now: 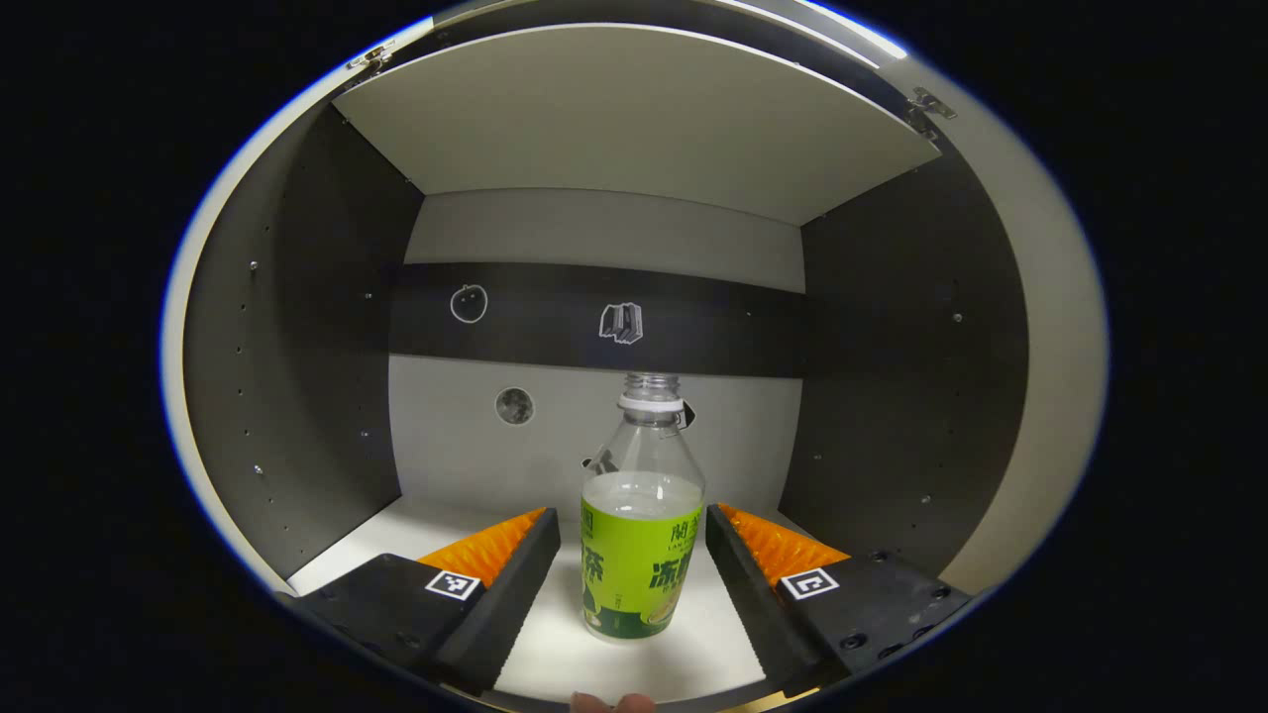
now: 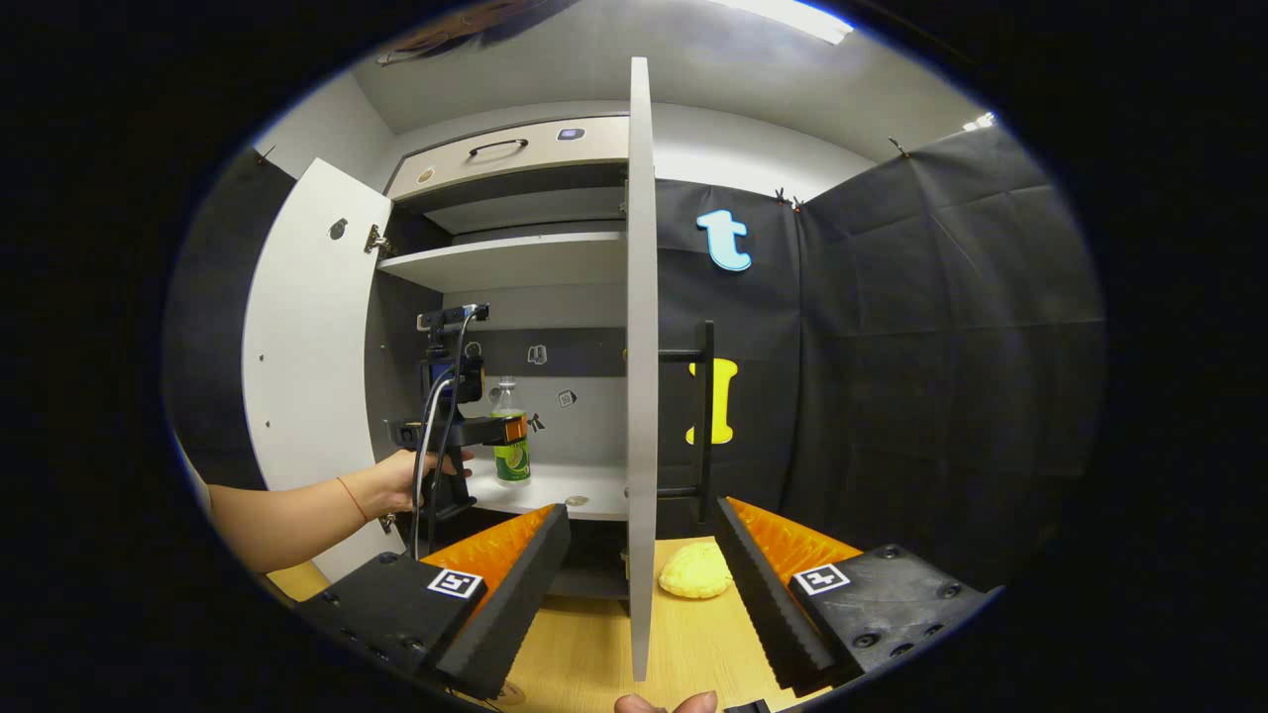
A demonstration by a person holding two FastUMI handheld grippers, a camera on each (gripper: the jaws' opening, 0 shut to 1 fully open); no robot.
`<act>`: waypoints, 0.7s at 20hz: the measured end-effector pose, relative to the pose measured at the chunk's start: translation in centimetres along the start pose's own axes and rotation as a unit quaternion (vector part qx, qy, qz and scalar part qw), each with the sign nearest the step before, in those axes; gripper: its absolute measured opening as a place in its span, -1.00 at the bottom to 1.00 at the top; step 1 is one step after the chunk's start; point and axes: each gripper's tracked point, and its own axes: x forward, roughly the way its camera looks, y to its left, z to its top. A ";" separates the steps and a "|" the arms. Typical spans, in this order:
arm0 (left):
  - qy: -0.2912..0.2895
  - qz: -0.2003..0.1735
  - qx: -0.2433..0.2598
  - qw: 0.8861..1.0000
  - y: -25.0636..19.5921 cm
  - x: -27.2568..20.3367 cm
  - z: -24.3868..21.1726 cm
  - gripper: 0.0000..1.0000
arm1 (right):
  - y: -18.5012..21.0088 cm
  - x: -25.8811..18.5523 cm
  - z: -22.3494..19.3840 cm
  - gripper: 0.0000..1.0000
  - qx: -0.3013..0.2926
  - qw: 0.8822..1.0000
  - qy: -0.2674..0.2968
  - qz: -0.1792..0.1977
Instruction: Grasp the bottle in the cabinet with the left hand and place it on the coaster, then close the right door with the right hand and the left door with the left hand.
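A clear bottle (image 1: 642, 535) with a green label and pale liquid stands upright on the cabinet's lower shelf (image 1: 416, 535). My left gripper (image 1: 630, 517) is open inside the cabinet, one finger on each side of the bottle with a small gap on both sides. From the right gripper view the bottle (image 2: 510, 436) appears farther off on the shelf, with the left gripper (image 2: 500, 431) at label height, held by a hand (image 2: 416, 475). My right gripper (image 2: 642, 510) hangs open over the wooden table (image 2: 584, 644), facing the edge of the open right door (image 2: 641, 347).
The left door (image 2: 307, 347) stands wide open. A black bar handle (image 2: 706, 416) sits on the right door's outer face. A yellow lumpy object (image 2: 696, 572) lies on the table below the cabinet. An upper shelf (image 1: 634, 109) hangs above the bottle; dark side walls (image 1: 297, 376) flank it.
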 end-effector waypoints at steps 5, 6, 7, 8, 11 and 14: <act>-0.001 -0.010 0.024 1.000 -0.5 2.3 0.1 0.84 | -1.2 0.0 -0.2 0.95 -0.008 1.000 -0.001 -0.019; 0.003 -0.018 0.026 1.000 -0.8 2.1 -0.1 0.58 | -1.4 -0.1 -0.1 0.96 -0.010 1.000 -0.002 -0.023; 0.004 -0.024 0.025 0.999 -1.0 1.9 0.0 0.58 | -1.5 -0.1 0.0 0.96 -0.011 1.000 -0.004 -0.027; 0.005 -0.027 0.024 0.999 -1.0 1.8 0.0 0.56 | -1.5 -0.1 0.0 0.96 -0.011 0.999 -0.005 -0.030; 0.000 -0.037 0.027 0.999 -1.7 -0.1 0.9 0.55 | -1.3 -0.1 0.1 0.96 -0.010 0.999 -0.005 -0.033; -0.014 -0.045 0.031 0.998 -1.8 -2.5 2.4 0.55 | -0.4 -0.4 0.3 0.96 -0.011 1.000 -0.009 -0.026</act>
